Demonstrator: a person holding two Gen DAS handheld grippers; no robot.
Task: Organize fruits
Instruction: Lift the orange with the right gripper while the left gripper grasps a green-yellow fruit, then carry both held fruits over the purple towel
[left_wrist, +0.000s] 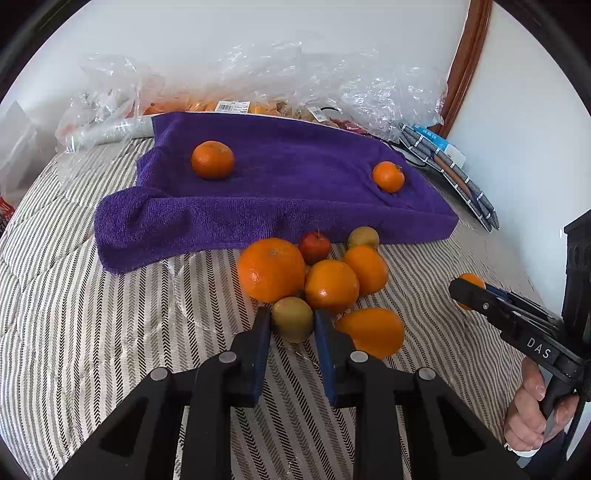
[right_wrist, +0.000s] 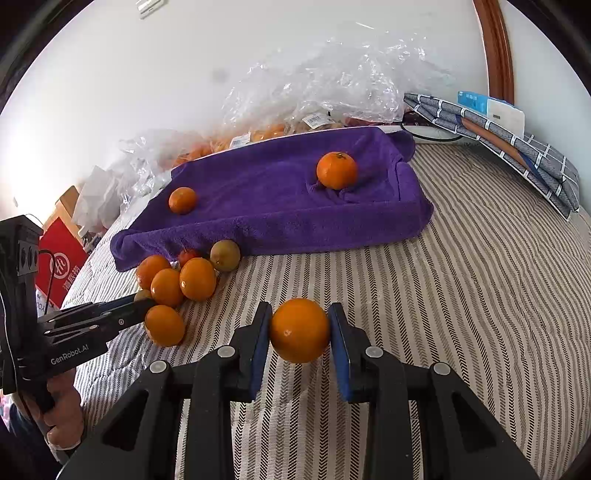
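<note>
Left wrist: perhaps seven oranges.

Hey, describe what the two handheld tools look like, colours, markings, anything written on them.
Both are black plastic with blue pads on the fingers and round silver pivot pins. The left tool reads "GenRobot.AI" in white on its side in the right wrist view. The right tool shows white letters "DAS" in the left wrist view.

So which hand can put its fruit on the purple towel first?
Probably the right. The right gripper already holds an orange clear of the pile. The left gripper is shut on a greenish fruit still touching its neighbours, though both look similarly far from the purple towel.
</note>
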